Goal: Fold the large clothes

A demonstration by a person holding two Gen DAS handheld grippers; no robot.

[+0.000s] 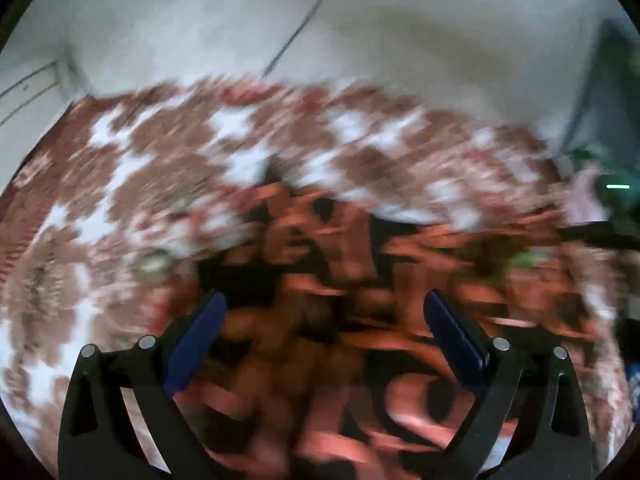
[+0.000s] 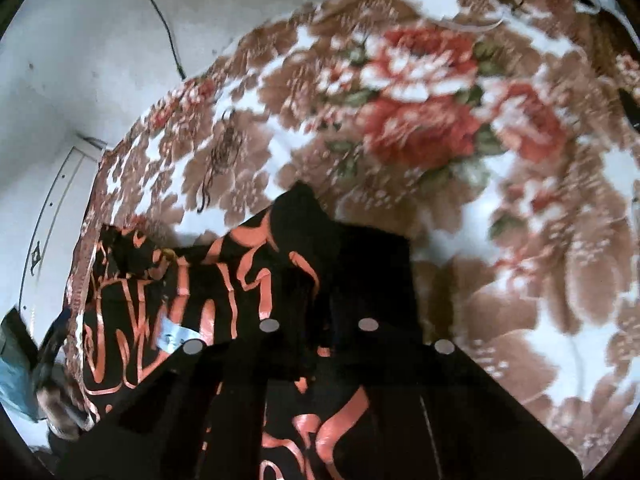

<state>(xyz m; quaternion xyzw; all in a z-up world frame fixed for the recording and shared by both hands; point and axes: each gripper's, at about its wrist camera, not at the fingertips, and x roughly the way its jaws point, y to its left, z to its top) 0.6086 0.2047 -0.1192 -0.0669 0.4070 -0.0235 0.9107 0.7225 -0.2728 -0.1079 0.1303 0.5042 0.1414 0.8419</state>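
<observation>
Fuzzy brown-and-white floral blanket [image 2: 440,128] covered the whole bed, and the black garment [image 2: 224,280] with orange squiggles lay spread on its near edge. I reckoned I was mid-grab for the first fold. My right claw [image 2: 320,280] was clamped shut on a fold of it; my left claw [image 1: 324,340] hung wide open over the cloth, empty. It needed an edge next.

Garment [image 2: 224,280] — thin black cloth, orange print faintly glossy. Blanket [image 2: 420,120] — plush, fuzzy floral pile. Wall [image 2: 80,40] matt, probably plaster; view blurred. Cord [image 2: 168,36] dark, smooth.
</observation>
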